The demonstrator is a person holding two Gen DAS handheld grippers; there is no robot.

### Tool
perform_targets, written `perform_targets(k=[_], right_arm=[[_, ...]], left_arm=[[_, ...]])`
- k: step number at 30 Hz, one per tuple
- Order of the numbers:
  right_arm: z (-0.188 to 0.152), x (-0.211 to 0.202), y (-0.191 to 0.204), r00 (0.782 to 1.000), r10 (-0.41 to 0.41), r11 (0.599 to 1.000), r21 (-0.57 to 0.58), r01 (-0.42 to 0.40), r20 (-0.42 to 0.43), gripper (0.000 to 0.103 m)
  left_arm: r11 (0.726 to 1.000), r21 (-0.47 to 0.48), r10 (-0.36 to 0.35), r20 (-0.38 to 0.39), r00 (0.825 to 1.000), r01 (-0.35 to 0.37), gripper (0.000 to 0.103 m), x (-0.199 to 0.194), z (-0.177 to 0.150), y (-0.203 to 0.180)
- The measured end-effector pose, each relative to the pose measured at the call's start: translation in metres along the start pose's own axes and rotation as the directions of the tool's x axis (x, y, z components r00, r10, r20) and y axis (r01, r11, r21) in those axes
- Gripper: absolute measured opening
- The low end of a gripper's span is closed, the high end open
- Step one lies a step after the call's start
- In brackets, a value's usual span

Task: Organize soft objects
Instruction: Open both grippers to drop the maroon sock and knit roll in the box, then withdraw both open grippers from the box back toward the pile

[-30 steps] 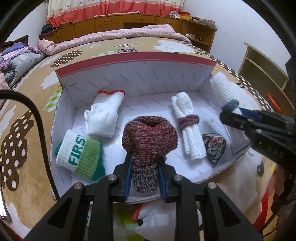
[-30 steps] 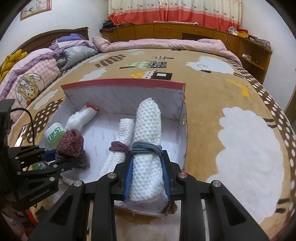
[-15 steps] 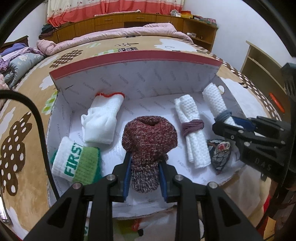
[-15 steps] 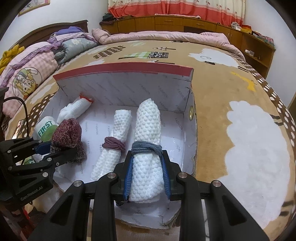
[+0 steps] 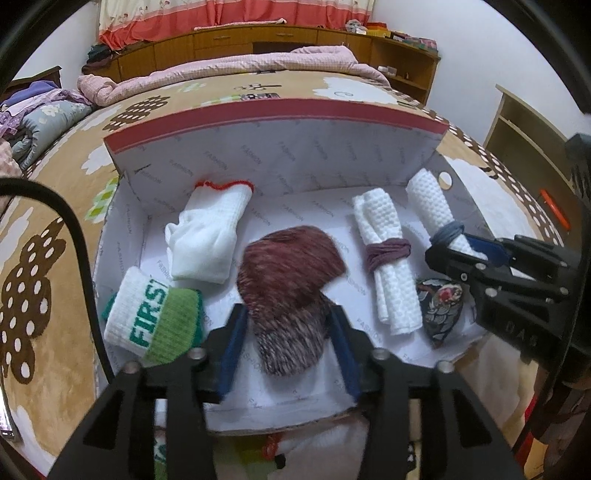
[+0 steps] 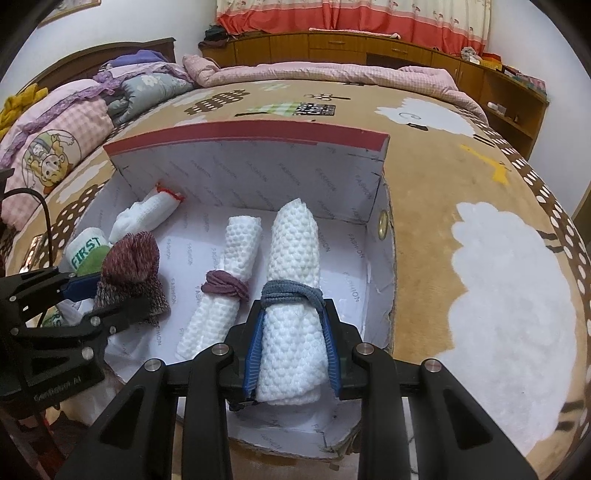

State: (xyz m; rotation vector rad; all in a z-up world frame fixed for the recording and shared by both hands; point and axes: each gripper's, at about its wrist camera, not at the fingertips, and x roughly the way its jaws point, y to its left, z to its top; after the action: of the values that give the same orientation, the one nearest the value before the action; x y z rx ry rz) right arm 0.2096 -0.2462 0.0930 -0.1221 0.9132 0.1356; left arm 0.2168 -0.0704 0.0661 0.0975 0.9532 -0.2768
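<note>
Left gripper (image 5: 288, 345) jaws just opened off the maroon knit roll (image 5: 290, 291) in the box (image 5: 258, 122) — right gripper (image 6: 291, 349) pinching the white towel roll (image 6: 293, 295).

White box (image 5: 280, 166) w/ red rim, its walls printed w/ repeating grey "FASHION" lettering. Inside: maroon-and-white marled knit roll (image 5: 291, 291); white waffle-texture towel roll (image 6: 291, 295) tied w/ grey-blue band (image 6: 291, 293); second white waffle roll (image 5: 388, 254) w/ plum band (image 5: 388, 253); white cloth (image 5: 207, 236) w/ red-orange edging; white-and-green sock (image 5: 151, 325) w/ green "FIRST" lettering; dark floral pouch (image 5: 439, 306) w/ a pink bloom. Tan bedspread (image 6: 443, 177) carries white sheep shapes, brown patches w/ white dots, a yellow mark. Grippers black w/ blue pads. Curtain (image 6: 354, 14) red, cream-patterned above. Pink checked quilt (image 6: 59, 125) at left.
</note>
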Motion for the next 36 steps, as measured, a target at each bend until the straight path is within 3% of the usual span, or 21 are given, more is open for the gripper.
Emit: perform_targets(k=[8,16,20,36], right_arm=[[-0.003,-0.008,0.003,1.000,0.007,1.000,0.006,-0.007,0.025,0.039],[-0.006,-0.022,0.001,0.999,0.009,1.000,0.025,-0.010,0.052,0.041],[-0.009,-0.032,0.000,0.998,0.009,0.999,0.031,-0.011,0.068,0.054],[-0.023,-0.076,0.010,0.992,0.031,0.998,0.048,-0.037,0.120,0.054]], left_arm=[[1.000,0.029,-0.008,0.003,1.000,0.008,0.061,-0.009,-0.004,-0.007],[1.000,0.028,-0.006,0.009,1.000,0.006,0.062,-0.018,-0.006,-0.009],[1.000,0.020,-0.008,0.017,1.000,0.008,0.062,-0.026,-0.007,-0.007],[1.000,0.018,-0.015,0.064,0.998,0.014,0.062,-0.070,-0.020,-0.002]])
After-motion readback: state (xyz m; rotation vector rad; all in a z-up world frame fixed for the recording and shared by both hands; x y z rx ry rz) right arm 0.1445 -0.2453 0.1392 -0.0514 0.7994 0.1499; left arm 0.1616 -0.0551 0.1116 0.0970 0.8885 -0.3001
